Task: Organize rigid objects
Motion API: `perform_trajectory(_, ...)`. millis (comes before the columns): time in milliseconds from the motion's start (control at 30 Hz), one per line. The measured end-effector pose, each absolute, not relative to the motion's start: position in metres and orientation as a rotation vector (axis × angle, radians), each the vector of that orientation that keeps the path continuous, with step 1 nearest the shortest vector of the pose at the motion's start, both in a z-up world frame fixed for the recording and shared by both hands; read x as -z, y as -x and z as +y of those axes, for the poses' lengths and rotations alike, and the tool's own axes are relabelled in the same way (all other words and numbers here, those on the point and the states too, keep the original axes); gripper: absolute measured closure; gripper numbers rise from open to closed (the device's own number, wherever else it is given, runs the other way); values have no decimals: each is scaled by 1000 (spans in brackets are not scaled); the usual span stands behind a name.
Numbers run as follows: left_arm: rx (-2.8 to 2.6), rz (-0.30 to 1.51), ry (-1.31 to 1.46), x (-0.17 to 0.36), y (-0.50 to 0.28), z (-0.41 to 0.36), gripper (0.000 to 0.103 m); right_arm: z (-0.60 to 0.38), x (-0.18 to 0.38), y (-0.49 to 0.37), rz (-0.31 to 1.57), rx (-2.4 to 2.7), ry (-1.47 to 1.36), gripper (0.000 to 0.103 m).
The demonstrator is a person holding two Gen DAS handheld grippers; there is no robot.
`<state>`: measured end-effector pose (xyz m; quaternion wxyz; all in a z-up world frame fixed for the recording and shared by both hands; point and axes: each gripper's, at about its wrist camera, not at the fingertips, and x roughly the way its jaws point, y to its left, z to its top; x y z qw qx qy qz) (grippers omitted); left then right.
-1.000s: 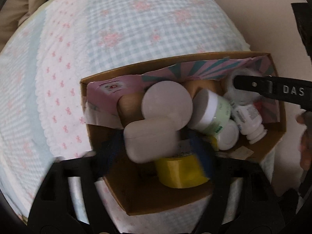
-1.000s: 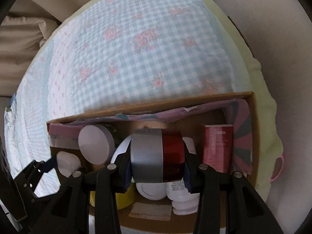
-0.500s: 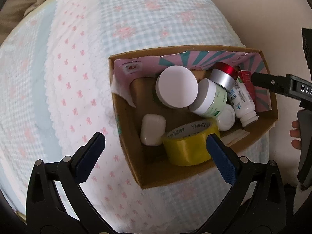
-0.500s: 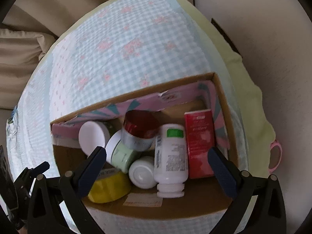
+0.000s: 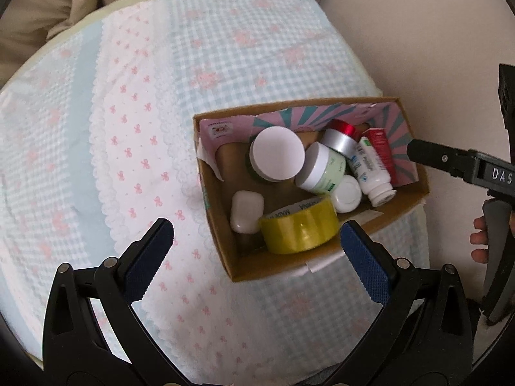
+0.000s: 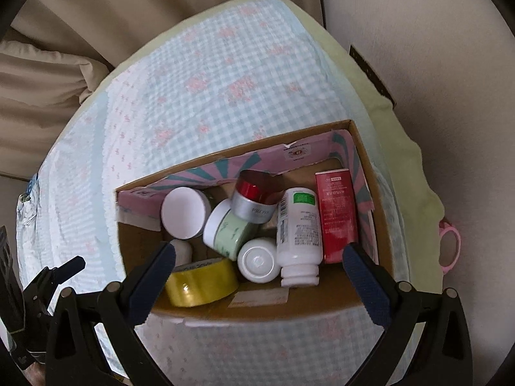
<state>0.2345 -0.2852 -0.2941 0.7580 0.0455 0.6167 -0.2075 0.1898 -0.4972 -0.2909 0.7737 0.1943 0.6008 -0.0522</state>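
Observation:
A cardboard box sits on a checked cloth. It holds a yellow tape roll, a white soap-like case, a white-lidded jar, a green jar, a silver and red jar, a white pill bottle, a small white lid and a red carton. My left gripper is open and empty above the box's near left corner. My right gripper is open and empty above the box's front.
The cloth covers a rounded cushion with beige upholstery behind. A pink ring hangs at the cushion's right side. The right gripper's body reaches in from the right in the left wrist view.
Both grippers opened and pulled back from the box. The white case dropped from my left gripper and the silver and red jar from my right gripper; both now lie in the box.

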Motion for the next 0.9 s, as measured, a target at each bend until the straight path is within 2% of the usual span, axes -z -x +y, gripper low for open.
perform_trajectory(233, 429, 1254, -50, 240, -212, -250, 0, -469, 244, -165, 1237, 98, -369, 0)
perform_trajectory(667, 283, 942, 71, 75, -144, -111, 0, -348, 97, -106, 1016, 4, -195, 0)
perform_trajectory(900, 200, 829, 79, 41, -100, -53, 0, -291, 51, -73, 893, 2, -98, 0)
